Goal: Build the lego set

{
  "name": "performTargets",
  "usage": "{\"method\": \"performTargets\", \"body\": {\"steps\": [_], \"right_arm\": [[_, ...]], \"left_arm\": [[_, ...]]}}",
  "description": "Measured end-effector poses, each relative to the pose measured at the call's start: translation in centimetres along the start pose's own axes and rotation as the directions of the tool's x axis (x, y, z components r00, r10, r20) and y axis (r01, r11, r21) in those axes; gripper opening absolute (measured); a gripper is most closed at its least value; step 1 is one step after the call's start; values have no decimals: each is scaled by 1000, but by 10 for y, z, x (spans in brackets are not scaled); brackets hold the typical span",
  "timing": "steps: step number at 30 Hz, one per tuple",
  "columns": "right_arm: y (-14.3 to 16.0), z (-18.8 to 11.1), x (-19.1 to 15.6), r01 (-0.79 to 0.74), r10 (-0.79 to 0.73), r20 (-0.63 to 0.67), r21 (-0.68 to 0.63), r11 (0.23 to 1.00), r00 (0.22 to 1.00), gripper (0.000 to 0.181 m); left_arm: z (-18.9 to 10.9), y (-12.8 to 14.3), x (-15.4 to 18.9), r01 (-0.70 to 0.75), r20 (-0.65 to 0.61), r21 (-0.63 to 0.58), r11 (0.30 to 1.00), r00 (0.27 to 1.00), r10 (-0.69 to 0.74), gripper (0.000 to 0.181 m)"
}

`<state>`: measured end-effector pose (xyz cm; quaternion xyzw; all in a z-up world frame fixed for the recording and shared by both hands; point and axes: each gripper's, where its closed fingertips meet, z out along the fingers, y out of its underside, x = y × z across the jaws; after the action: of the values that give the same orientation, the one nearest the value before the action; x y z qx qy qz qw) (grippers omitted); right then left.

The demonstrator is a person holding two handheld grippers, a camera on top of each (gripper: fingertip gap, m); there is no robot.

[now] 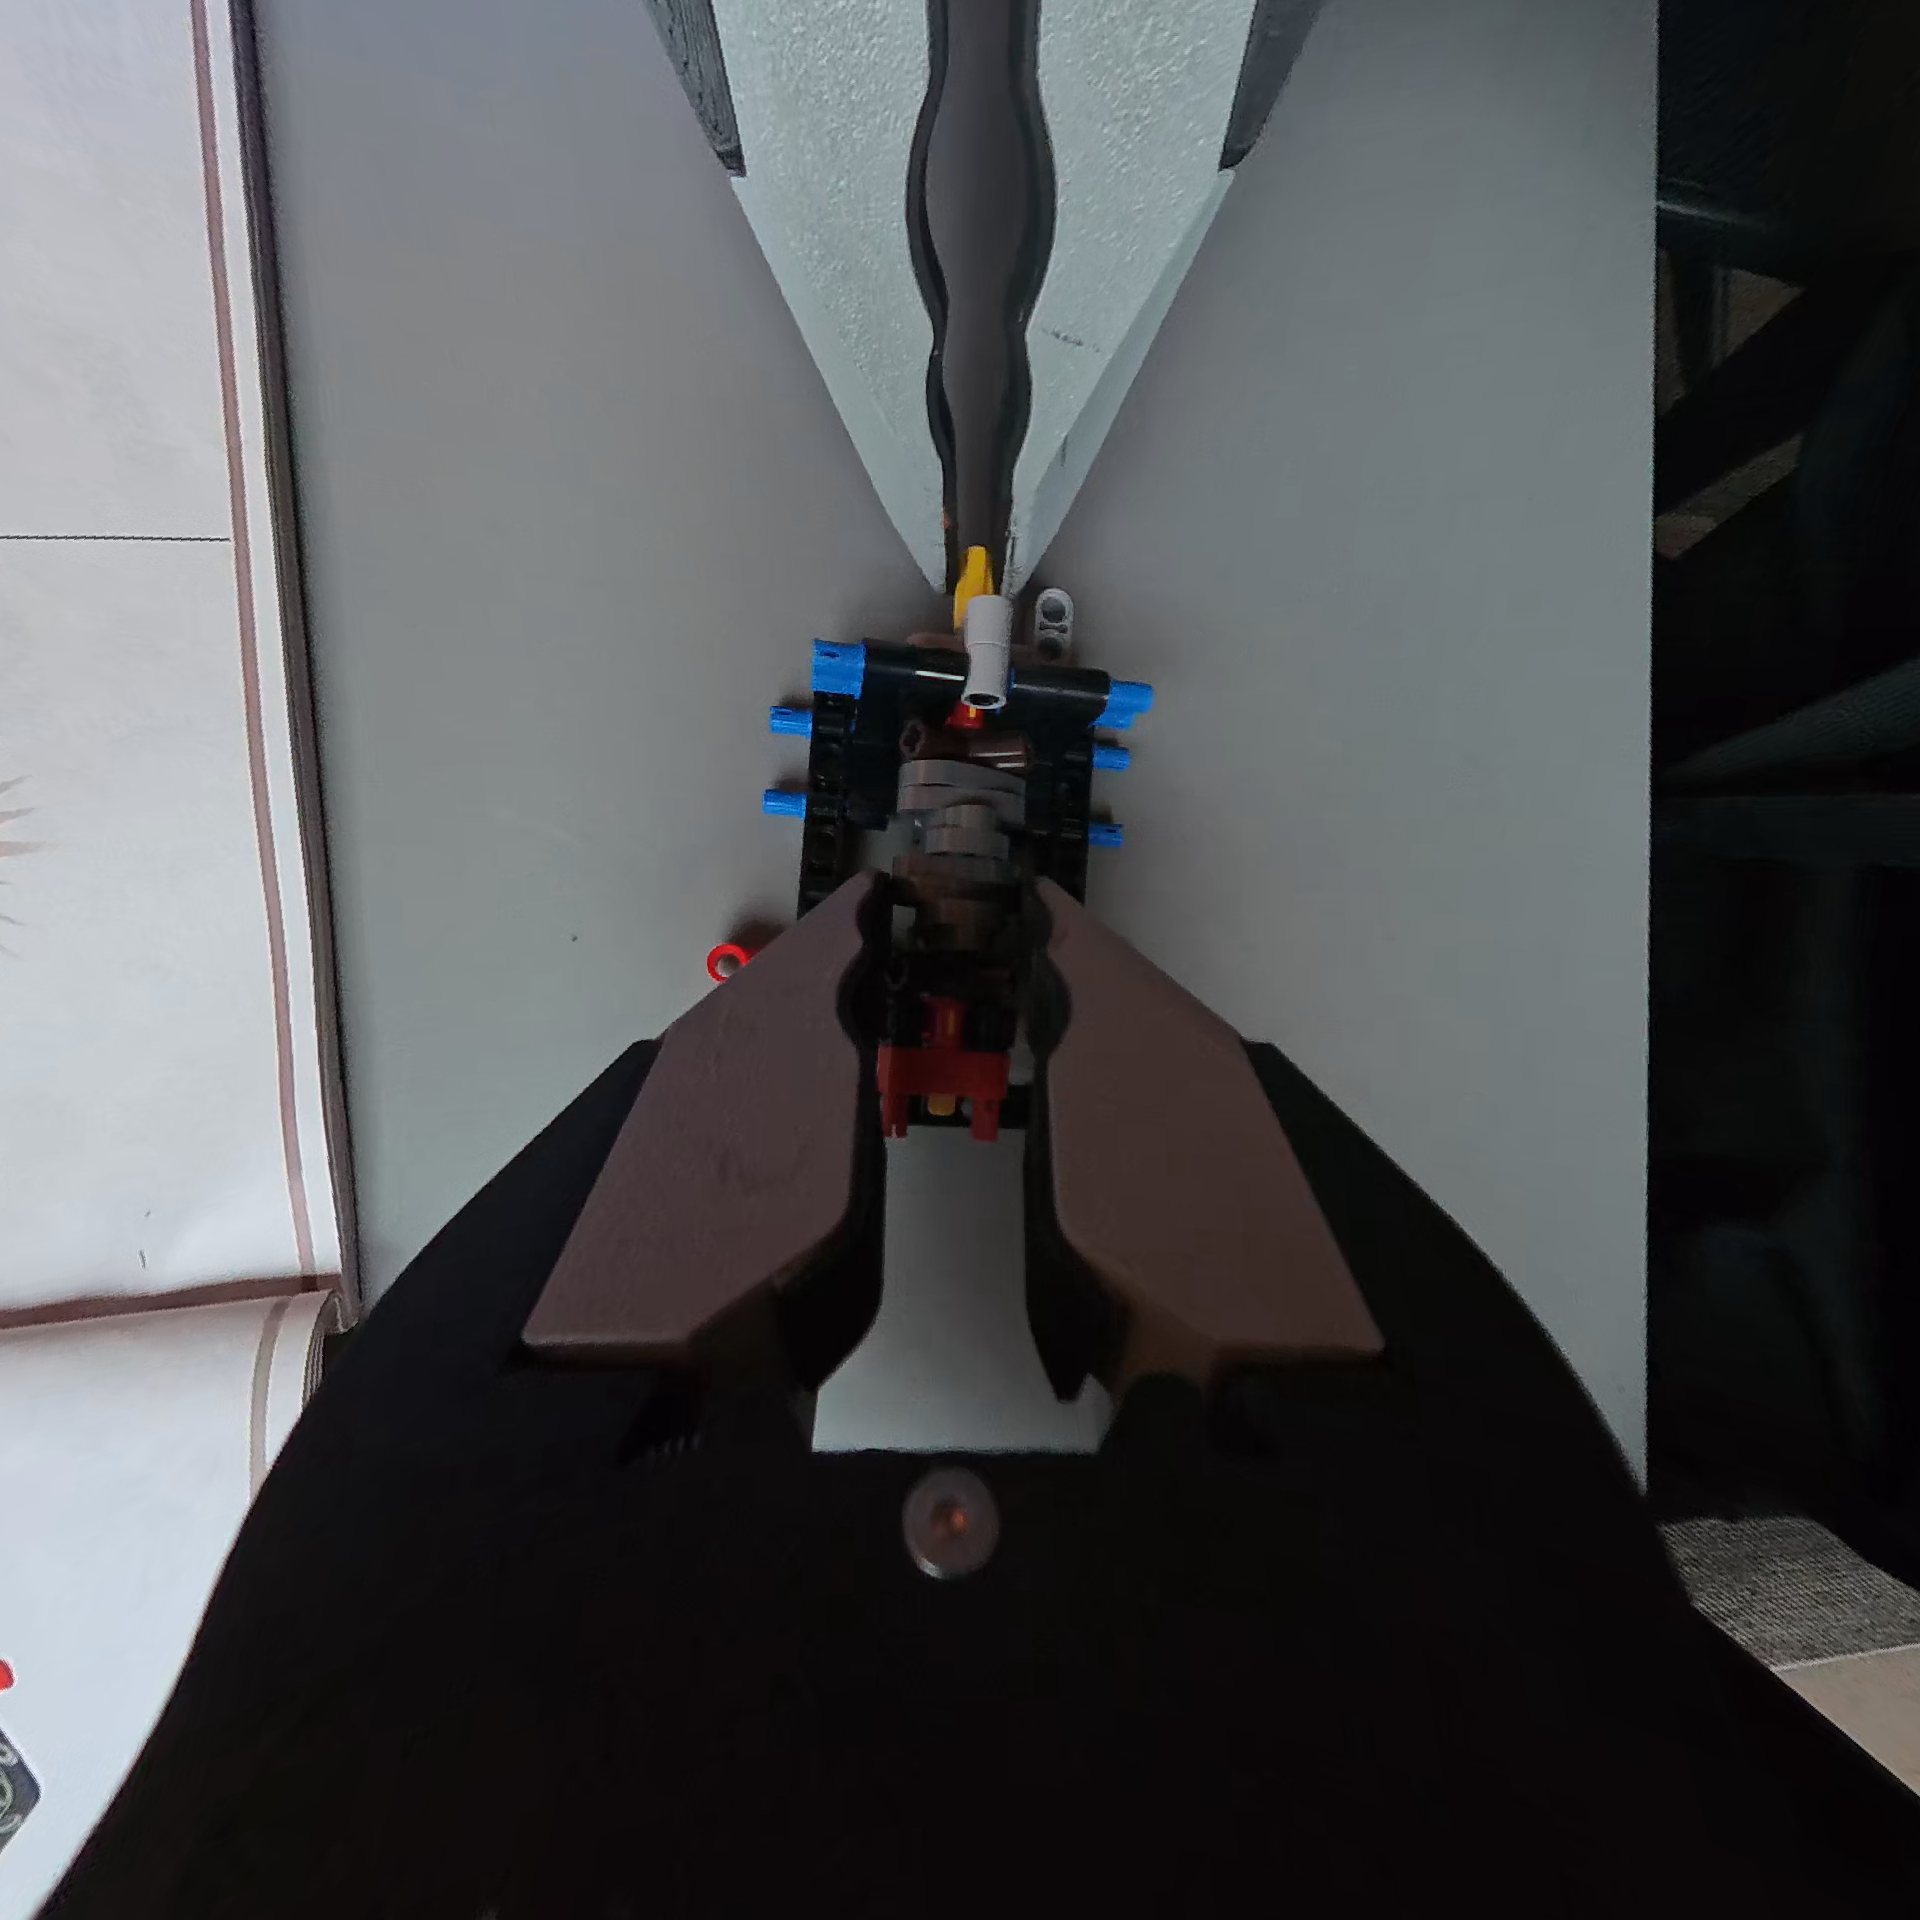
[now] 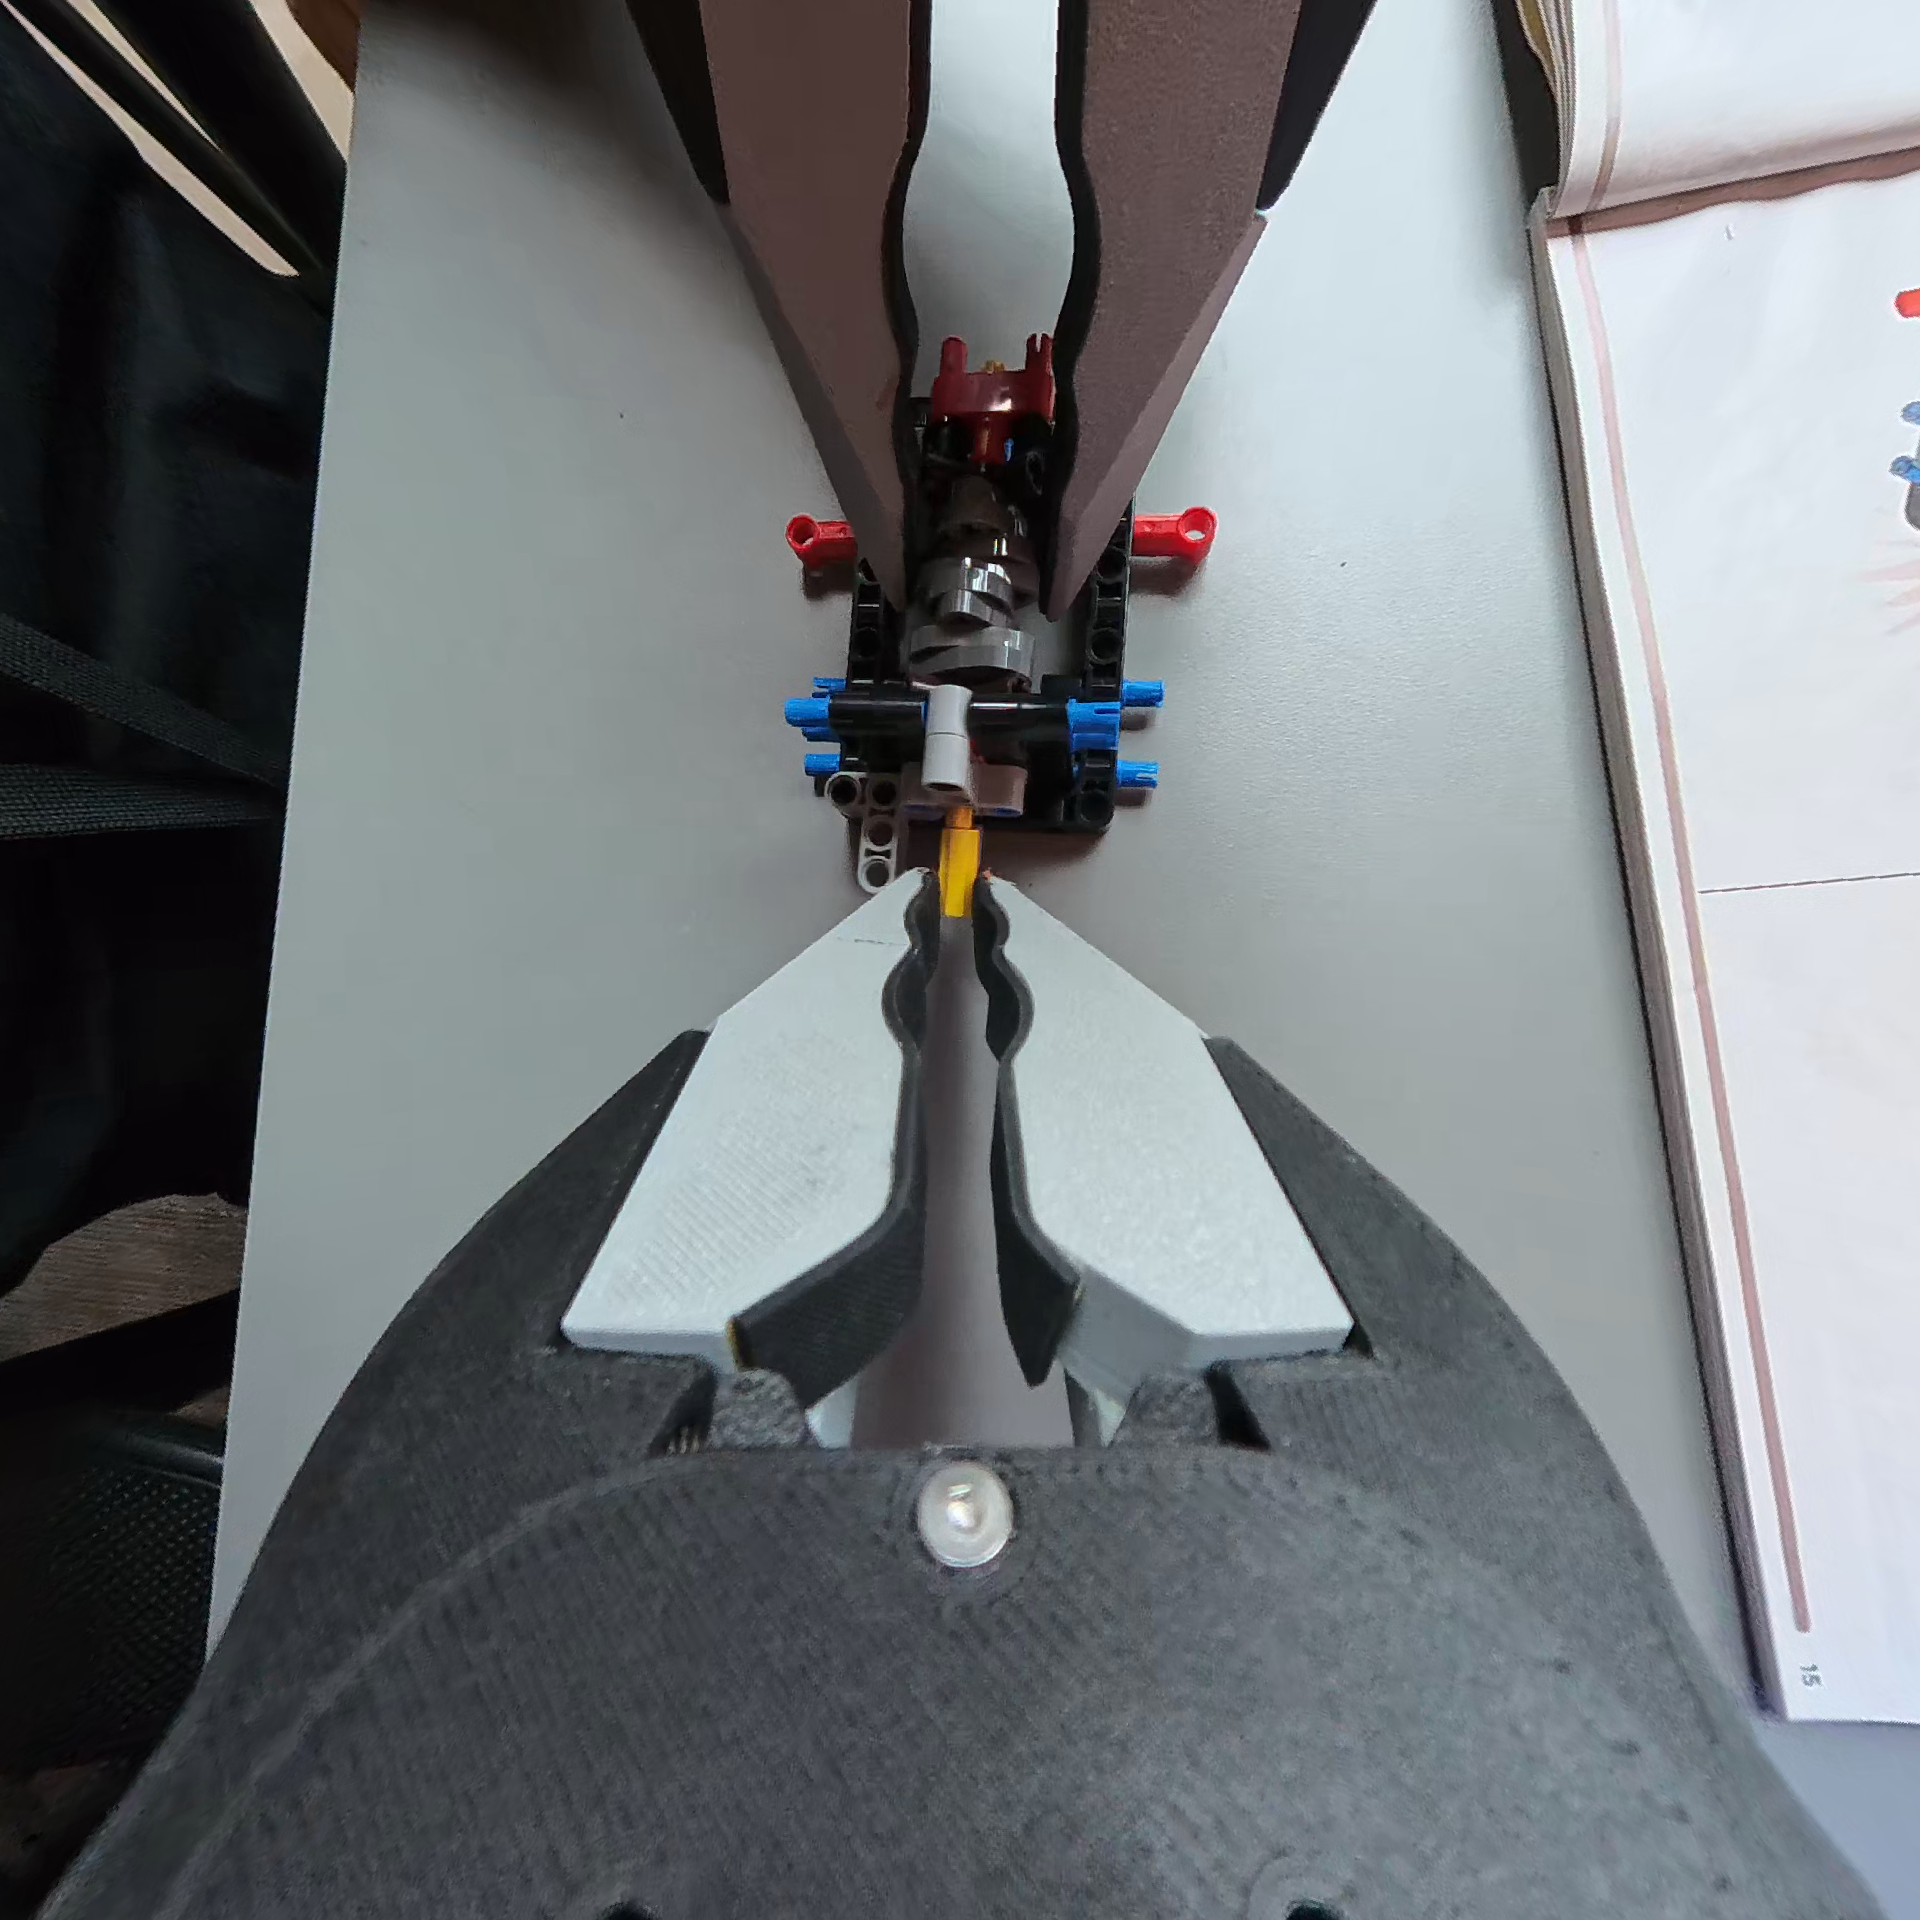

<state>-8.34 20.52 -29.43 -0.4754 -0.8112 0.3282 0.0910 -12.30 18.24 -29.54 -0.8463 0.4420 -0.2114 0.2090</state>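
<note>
1 lego assy (image 2: 982, 623), 2 tools

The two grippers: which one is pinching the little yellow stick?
The right gripper, with light grey fingers, pinches the yellow stick. The left gripper, with brown fingers, holds the lego frame instead.

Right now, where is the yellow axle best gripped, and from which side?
Grip the yellow axle by its free end, coming head-on along its length from the side opposite the frame. Its other end points at the grey connector, so only the outer end is clear. The right tongs hold it there.
</note>
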Motion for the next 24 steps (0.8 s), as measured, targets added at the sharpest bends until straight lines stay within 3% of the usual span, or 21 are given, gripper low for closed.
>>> {"method": "performTargets", "body": {"steps": [16, 24], "right_arm": [[-1, -3, -3, 2, -2, 20, 18, 1000, 1000, 3], [-1, -2, -3, -6, 6, 27, 15, 1000, 1000, 3]], "left_arm": [[0, 0, 5, 145, -199, -42, 988, 968, -151, 21], [-1, 0, 6, 175, -230, -48, 983, 956, -181, 21]]}}
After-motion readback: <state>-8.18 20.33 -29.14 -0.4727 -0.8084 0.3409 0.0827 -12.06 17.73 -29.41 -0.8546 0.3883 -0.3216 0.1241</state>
